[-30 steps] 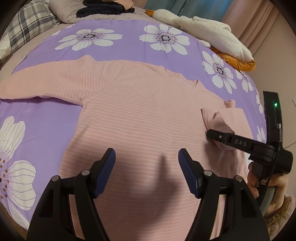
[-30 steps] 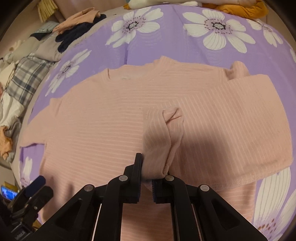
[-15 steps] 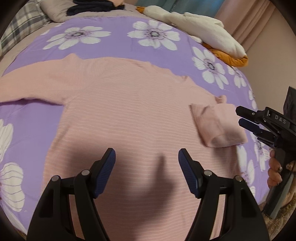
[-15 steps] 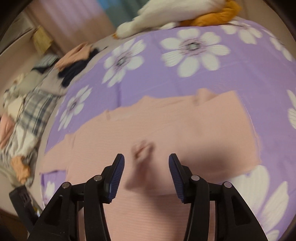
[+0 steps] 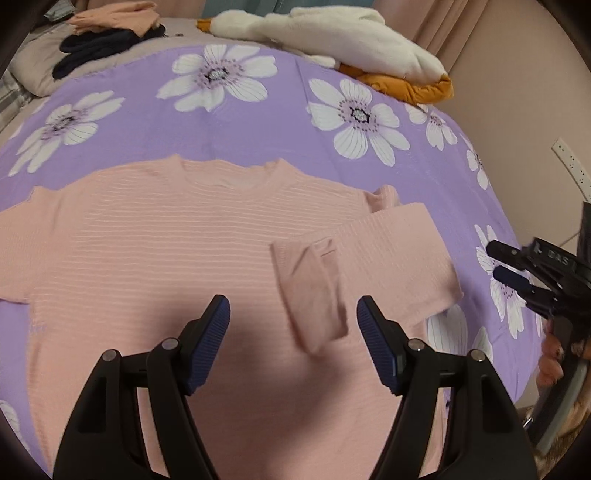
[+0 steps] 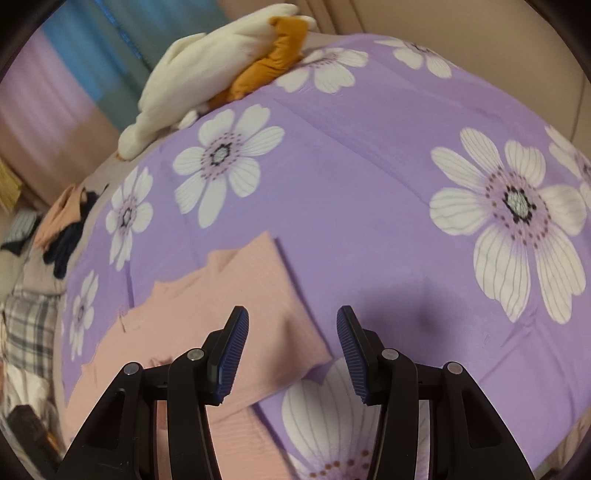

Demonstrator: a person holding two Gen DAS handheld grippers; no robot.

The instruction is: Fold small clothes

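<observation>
A pink sweater [image 5: 155,258] lay flat, neckline away from the camera, on a purple sheet [image 5: 280,122] printed with white flowers. Its one sleeve [image 5: 369,258] was folded in across the chest, the cuff [image 5: 314,291] pointing toward the hem; the other sleeve ran out past the left edge of the left wrist view. The left gripper [image 5: 293,325] hung above the lower chest with its blue-padded fingers [image 5: 212,339] spread wide and nothing between them; the cuff showed in the gap but lay on the cloth below, untouched. The right gripper [image 6: 291,347] was off past the sweater's side, over the sheet, its fingers [image 6: 232,354] apart and empty. From its own camera the folded sleeve's corner [image 6: 266,325] sat beneath and to the left of the gap, and the rest was bare purple sheet with a large flower [image 6: 517,218]. In the left wrist view the same gripper showed at the right edge, held in a hand [image 5: 554,354], well clear of the sweater. At the far edge of the bed lay a white plush toy [image 5: 332,33] on something orange [image 5: 406,86], and a heap of dark and peach clothes [image 5: 107,40].
</observation>
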